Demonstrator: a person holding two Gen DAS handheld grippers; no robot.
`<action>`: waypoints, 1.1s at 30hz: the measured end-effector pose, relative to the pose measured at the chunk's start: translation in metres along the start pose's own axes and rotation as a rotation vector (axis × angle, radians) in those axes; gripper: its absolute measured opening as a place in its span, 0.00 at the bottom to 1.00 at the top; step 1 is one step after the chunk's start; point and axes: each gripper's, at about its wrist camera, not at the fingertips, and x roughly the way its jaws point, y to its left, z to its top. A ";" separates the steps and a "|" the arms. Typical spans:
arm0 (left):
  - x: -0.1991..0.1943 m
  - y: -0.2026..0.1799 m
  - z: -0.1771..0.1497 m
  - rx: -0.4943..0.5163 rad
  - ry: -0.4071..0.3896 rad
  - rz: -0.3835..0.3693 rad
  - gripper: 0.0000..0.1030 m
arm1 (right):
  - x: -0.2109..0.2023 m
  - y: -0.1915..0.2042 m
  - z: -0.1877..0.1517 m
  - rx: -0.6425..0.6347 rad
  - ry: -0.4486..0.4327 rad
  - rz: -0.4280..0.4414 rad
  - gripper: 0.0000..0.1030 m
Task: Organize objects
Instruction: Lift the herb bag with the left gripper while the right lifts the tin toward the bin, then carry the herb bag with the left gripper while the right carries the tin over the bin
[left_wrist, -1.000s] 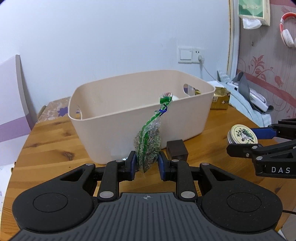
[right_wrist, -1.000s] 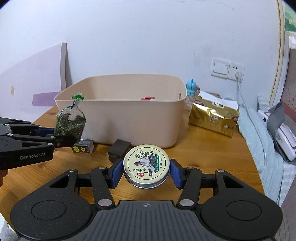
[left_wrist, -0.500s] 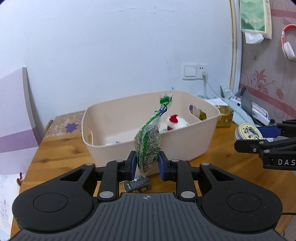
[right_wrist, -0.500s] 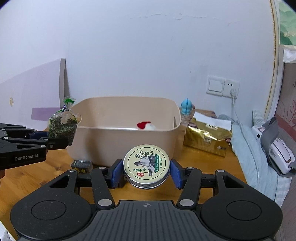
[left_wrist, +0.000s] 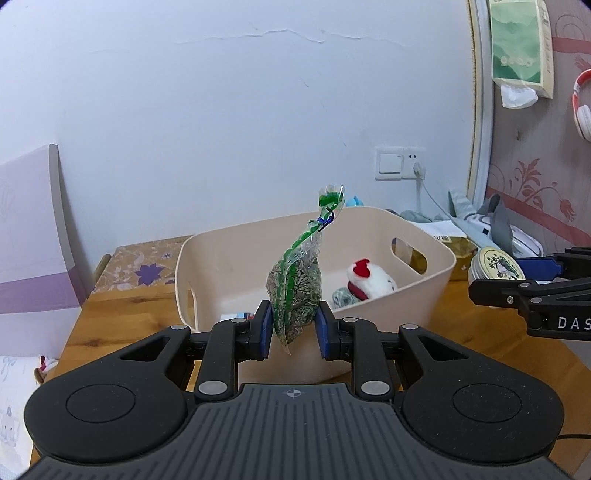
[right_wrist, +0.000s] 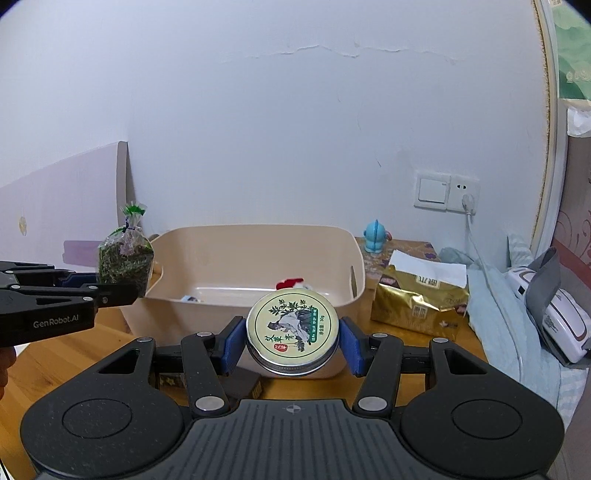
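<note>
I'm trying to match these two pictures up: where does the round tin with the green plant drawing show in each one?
Left wrist view: the round tin sits at the right edge, clamped in the right gripper.
Right wrist view: the same tin is low in the centre, gripped between the blue pads.
Shared landmark: the beige bin, behind the tin in both.

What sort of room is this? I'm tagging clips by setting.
Probably a bedroom or other lived-in room at home: a wooden table against a plain wall, bedding beside it, headphones hanging up.
</note>
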 end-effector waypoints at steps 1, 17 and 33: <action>0.002 0.001 0.002 -0.001 -0.002 0.000 0.24 | 0.002 0.000 0.001 0.003 -0.001 0.001 0.50; 0.040 0.025 0.022 -0.025 0.000 0.021 0.24 | 0.040 0.002 0.028 0.008 -0.015 0.009 0.50; 0.100 0.040 0.029 -0.054 0.091 0.034 0.24 | 0.099 0.010 0.036 0.034 0.042 0.040 0.50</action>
